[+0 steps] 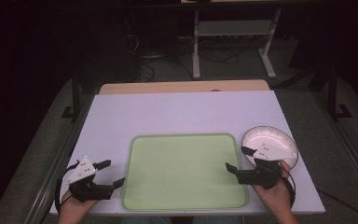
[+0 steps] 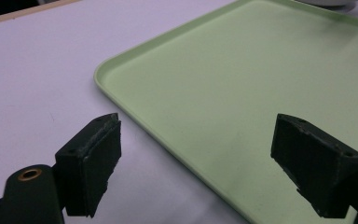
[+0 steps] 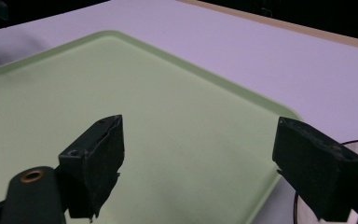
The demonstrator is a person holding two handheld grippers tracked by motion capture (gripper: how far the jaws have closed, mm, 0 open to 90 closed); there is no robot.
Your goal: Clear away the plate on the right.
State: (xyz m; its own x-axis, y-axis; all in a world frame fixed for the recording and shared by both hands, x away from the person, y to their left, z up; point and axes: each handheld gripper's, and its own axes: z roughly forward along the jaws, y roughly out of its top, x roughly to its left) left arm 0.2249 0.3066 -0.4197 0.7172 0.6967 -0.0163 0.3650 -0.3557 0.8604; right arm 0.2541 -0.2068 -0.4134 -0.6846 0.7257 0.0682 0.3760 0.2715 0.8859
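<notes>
A pale green tray (image 1: 185, 198) lies near the front edge of the white table (image 1: 186, 112). My left gripper (image 1: 113, 173) rests at the tray's left side, jaws open and bare, pointing right toward the tray (image 2: 242, 93). On the tray's right side my right gripper (image 1: 238, 158) is held by a hand, jaws wide open with nothing between them, pointing left over the tray's right rim (image 3: 177, 140). A white plate (image 1: 272, 140) with a dark rim sits just behind the right gripper; its edge (image 3: 303, 205) shows low in the right gripper view.
A wooden strip (image 1: 182, 87) runs along the table's far edge. Beyond it stand a metal frame (image 1: 233, 32) and cables on a dark floor. The table drops off close to both hands at the front.
</notes>
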